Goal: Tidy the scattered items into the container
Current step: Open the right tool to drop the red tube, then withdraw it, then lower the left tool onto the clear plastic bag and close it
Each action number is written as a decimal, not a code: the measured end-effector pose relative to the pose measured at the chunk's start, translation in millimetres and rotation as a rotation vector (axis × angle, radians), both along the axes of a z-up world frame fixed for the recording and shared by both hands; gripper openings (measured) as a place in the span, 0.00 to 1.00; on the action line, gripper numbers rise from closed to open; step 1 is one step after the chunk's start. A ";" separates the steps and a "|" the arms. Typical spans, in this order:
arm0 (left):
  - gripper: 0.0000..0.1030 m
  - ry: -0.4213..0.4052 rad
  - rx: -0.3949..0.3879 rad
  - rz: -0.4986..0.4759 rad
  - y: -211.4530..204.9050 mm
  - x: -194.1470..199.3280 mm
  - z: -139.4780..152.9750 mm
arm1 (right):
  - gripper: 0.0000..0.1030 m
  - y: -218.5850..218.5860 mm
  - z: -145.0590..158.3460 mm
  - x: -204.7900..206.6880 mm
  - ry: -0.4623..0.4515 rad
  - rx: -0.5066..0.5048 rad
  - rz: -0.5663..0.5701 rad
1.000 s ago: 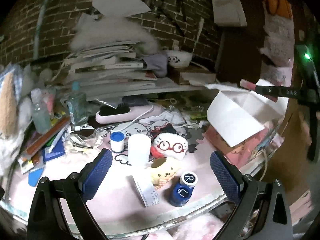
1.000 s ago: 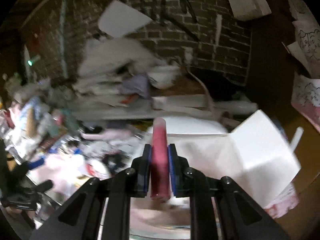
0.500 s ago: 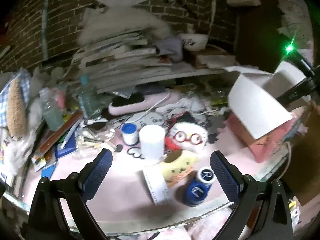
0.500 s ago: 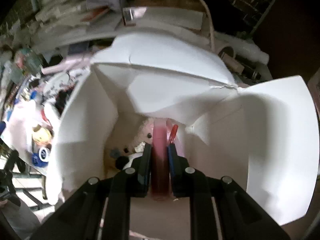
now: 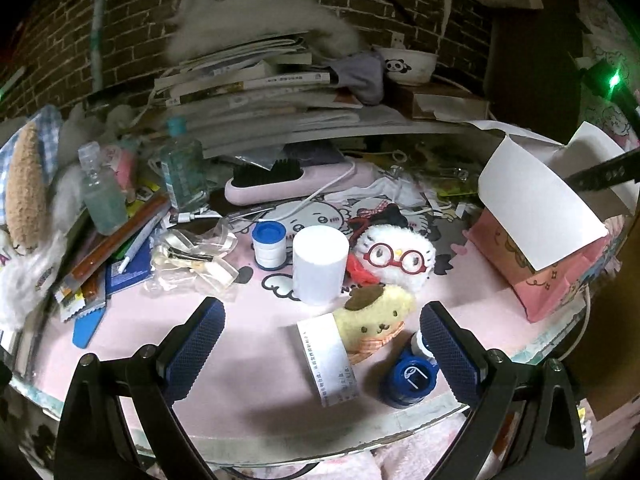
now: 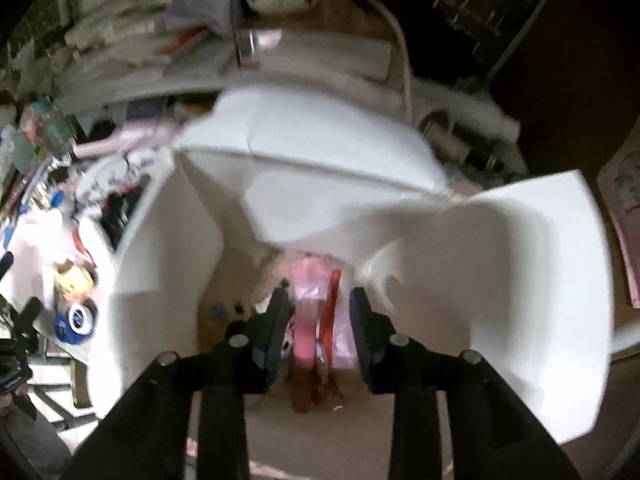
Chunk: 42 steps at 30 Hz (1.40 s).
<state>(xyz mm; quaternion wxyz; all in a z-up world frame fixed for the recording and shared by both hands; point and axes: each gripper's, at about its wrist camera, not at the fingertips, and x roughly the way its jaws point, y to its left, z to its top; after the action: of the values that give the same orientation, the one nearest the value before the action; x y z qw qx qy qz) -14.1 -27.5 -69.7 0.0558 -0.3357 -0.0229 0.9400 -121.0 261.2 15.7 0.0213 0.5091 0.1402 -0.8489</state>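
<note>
Right wrist view: my right hand-held gripper [image 6: 320, 312] hangs over the open white box [image 6: 520, 280], its jaws just opened, the pink tube [image 6: 306, 320] loose between them. My left hand-held gripper [image 5: 322, 334] gapes empty above the cluttered surface [image 5: 248, 344].

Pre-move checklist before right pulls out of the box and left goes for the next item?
1. Right gripper jaws have just been opening, pads off the pink tube: ok.
2. Tube inside the white-flapped box: ok.
3. Tube settled on the bottom: cannot tell, blurred.
4. Flaps clear of the right gripper's way out: ok.
5. Left gripper open, nothing between the pads: ok.
6. Next items within view of left: yellow plush, blue lens case: ok.
</note>
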 end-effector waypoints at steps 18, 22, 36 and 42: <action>0.95 -0.004 0.021 0.043 -33.0 2.8 -7.0 | 0.60 -119.1 -5.4 96.1 0.274 -0.408 0.365; 0.95 0.005 0.038 0.040 -41.6 0.5 -9.5 | 0.60 -128.5 -37.6 108.6 0.232 -0.465 0.399; 0.92 -0.031 -0.012 0.167 -83.6 -55.6 -19.2 | 0.60 -134.9 -110.4 113.6 0.119 -0.448 0.361; 0.92 -0.115 -0.017 0.150 -85.6 -83.1 -35.8 | 0.60 -134.0 -111.0 114.6 0.113 -0.452 0.367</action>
<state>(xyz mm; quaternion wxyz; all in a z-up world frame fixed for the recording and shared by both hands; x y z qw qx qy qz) -97.3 -113.1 -105.5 -0.0192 -0.3869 -0.0430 0.9209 -6.4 127.2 -95.3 0.2795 0.4096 0.0385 -0.8675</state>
